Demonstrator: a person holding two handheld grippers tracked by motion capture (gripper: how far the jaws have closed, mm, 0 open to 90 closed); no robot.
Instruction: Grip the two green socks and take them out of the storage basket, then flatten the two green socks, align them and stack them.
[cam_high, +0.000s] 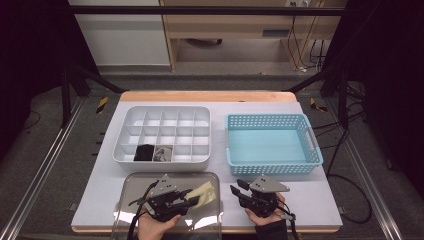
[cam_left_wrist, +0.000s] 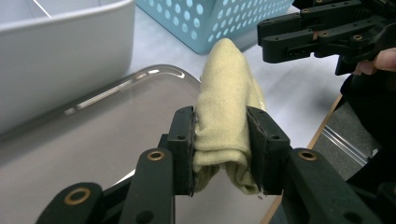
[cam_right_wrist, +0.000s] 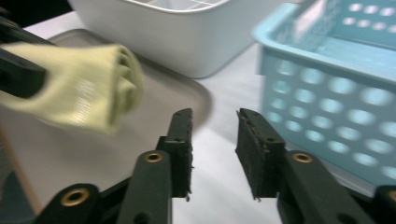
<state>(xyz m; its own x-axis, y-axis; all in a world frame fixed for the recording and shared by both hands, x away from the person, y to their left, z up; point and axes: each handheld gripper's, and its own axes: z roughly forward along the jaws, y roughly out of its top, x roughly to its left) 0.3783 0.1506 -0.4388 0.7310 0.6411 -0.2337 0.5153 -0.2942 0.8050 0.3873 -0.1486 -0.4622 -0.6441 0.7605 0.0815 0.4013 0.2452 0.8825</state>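
The left gripper pinches a rolled pale-yellow cloth between both pads; the roll projects forward past the jaw tips. It is held above the clear tray, which lies at the table's near edge, left of centre. The right gripper stands just beside it to the right, near the same edge, its jaws spread with nothing between them and pointed toward the cloth. Behind the tray sits a white divided organiser; two compartments of its near row hold dark items. A light-blue perforated basket stands to the organiser's right, behind the right gripper.
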